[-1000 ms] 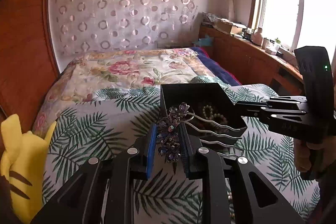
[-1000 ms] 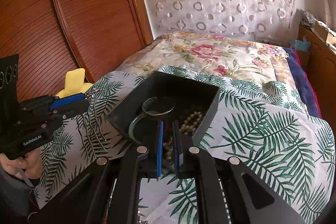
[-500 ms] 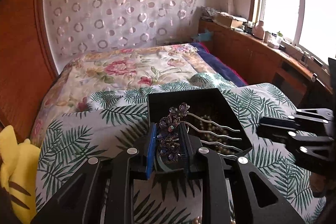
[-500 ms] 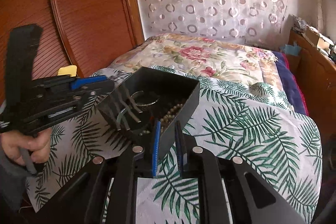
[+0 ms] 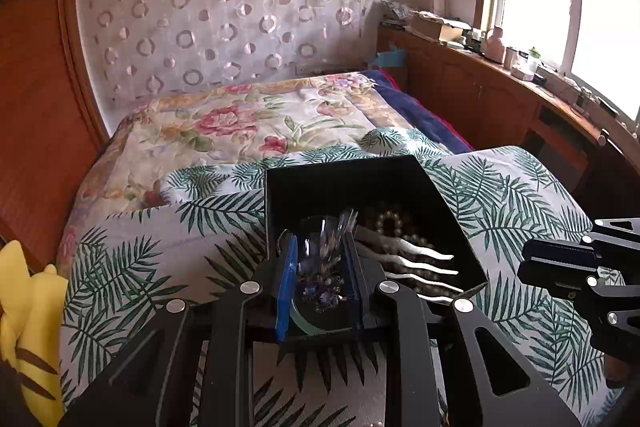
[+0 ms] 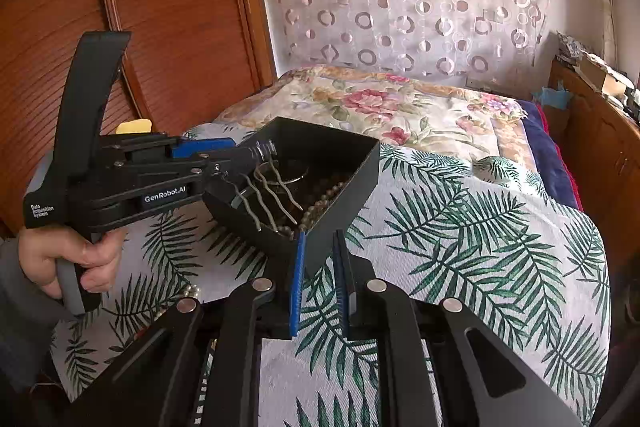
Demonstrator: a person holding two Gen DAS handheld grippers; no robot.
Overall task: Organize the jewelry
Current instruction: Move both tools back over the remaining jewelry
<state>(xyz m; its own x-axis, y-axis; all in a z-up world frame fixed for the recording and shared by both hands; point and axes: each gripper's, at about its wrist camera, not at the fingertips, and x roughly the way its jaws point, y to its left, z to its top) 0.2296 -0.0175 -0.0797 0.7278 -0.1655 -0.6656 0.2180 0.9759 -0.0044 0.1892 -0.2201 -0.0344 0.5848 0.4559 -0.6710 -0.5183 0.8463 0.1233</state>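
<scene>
A black open box (image 5: 436, 195) stands on the palm-leaf bedspread and holds a pearl bead string (image 5: 390, 223) and a glass bangle (image 5: 308, 323). My left gripper (image 5: 320, 281) is over the box's near edge, jaws parted, with the purple jewelled hair comb (image 5: 326, 275) blurred between them; its silver wavy prongs (image 5: 424, 261) reach right into the box. In the right wrist view the comb's prongs (image 6: 266, 195) hang into the box (image 6: 352, 163) below the left gripper (image 6: 256, 151). My right gripper (image 6: 318, 279) is nearly shut and empty, just in front of the box's corner.
A yellow plush toy (image 5: 28, 311) lies at the bed's left edge. A floral quilt (image 5: 248, 123) covers the far bed. Wooden cabinets (image 5: 492, 103) run along the right under a window. Loose pearl beads (image 6: 190, 293) lie on the bedspread near the left hand.
My left gripper has moved forward over the box and its jaws have widened; the comb now drops into the box. My right gripper has drawn back from the box.
</scene>
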